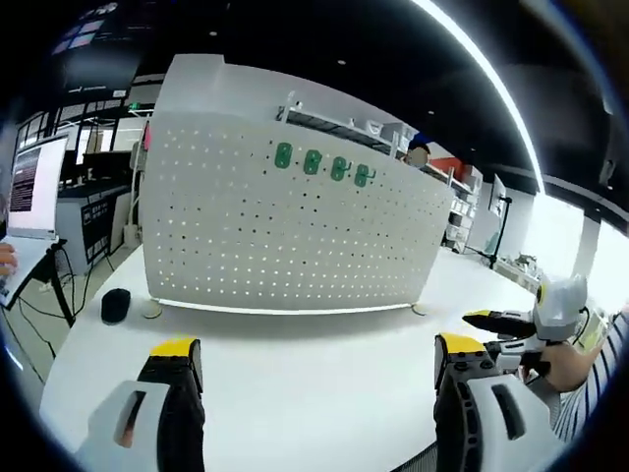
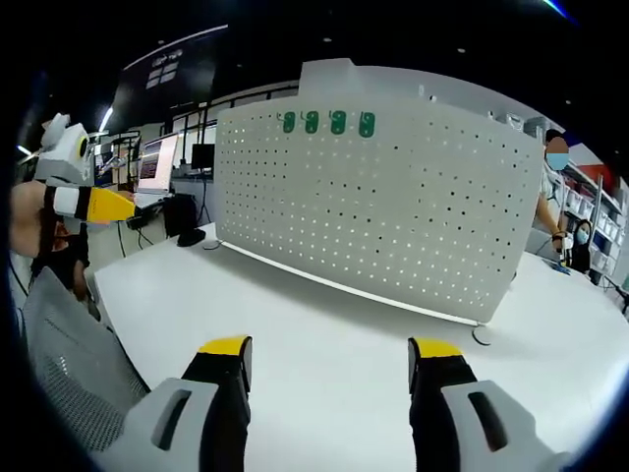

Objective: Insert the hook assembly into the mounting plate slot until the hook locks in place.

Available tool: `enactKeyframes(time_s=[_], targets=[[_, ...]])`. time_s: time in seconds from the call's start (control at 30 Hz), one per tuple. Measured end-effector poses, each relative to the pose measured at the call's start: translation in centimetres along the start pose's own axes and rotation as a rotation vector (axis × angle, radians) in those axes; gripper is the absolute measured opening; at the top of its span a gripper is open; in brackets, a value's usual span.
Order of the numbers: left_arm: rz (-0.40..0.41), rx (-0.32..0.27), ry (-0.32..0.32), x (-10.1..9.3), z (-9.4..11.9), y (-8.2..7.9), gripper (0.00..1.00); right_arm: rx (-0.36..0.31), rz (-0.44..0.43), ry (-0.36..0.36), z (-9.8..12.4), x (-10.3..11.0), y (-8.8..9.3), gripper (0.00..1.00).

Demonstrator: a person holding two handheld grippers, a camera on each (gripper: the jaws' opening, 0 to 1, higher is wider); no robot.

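Observation:
A white perforated mounting plate point(image 1: 285, 236) point(image 2: 393, 206) stands upright on the white table point(image 1: 314, 383) point(image 2: 324, 324). Four green hook pieces point(image 1: 322, 164) point(image 2: 327, 123) sit in a row near its top edge. My left gripper point(image 1: 316, 359) is open and empty, low over the table in front of the plate. My right gripper point(image 2: 330, 354) is likewise open with nothing between its yellow-tipped fingers. In the left gripper view the right gripper point(image 1: 521, 323) comes in from the right, held by a hand. The left gripper point(image 2: 93, 204) shows at the left of the right gripper view.
A black rounded object point(image 1: 115, 305) and a small white disc point(image 1: 150, 308) lie by the plate's left foot. A laptop on a stand point(image 1: 34, 192) is at the far left. A mesh chair back point(image 2: 69, 379) is close by. A person point(image 2: 553, 202) stands behind the plate.

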State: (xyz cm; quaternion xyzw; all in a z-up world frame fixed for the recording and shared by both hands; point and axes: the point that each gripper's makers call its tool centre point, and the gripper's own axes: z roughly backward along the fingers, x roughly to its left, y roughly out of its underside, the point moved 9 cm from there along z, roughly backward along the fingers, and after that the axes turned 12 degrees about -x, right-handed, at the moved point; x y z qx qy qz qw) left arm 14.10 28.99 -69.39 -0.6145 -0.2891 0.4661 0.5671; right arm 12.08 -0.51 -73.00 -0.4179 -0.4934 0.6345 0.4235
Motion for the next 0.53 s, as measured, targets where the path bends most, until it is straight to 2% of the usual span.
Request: enactKeyframes(time_s=[0.27, 0.53], targets=[[-0.008, -0.001, 0.002, -0.15, 0.49, 0.35, 1.00, -0.001, 0.003, 0.000, 0.00, 0.03, -0.03, 0.63], [0.022, 0.010, 0.001, -0.07, 0.76, 0.93, 1.00, 0.007, 0.007, -0.002, -0.06, 0.09, 0.11, 0.65]])
